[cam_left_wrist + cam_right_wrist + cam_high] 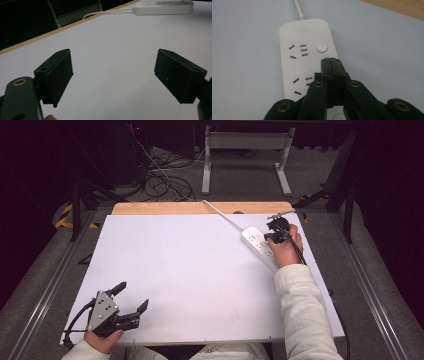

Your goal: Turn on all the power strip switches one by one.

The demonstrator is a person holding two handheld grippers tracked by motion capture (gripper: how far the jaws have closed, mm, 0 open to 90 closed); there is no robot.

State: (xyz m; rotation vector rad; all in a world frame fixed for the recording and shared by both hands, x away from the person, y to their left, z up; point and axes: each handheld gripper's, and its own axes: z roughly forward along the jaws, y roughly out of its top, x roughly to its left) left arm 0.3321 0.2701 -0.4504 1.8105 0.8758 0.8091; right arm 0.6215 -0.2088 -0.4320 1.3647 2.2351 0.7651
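A: Where is the power strip (308,56)?
B: Far right of bench (165,265), long axis slanting away. Right gripper (332,66), jaws pressed together, poised just below round button (322,47). Left gripper (113,75) spread, well apart.

Power strip (308,60): white, with dark slot openings and a white round button (322,47).
Cable (222,215): white, it ran from the strip toward 11 o'clock.
Table sheet (185,270): plain pale grey-white, without pattern.
Table edge (200,208): light wood colour, at 12 o'clock.
Right gripper (332,65): black, with brass-coloured rivets.
Left gripper (131,299): black jaws, grey plate on top.
Sleeve (302,312): cream white.
Floor (240,180): grey carpet.
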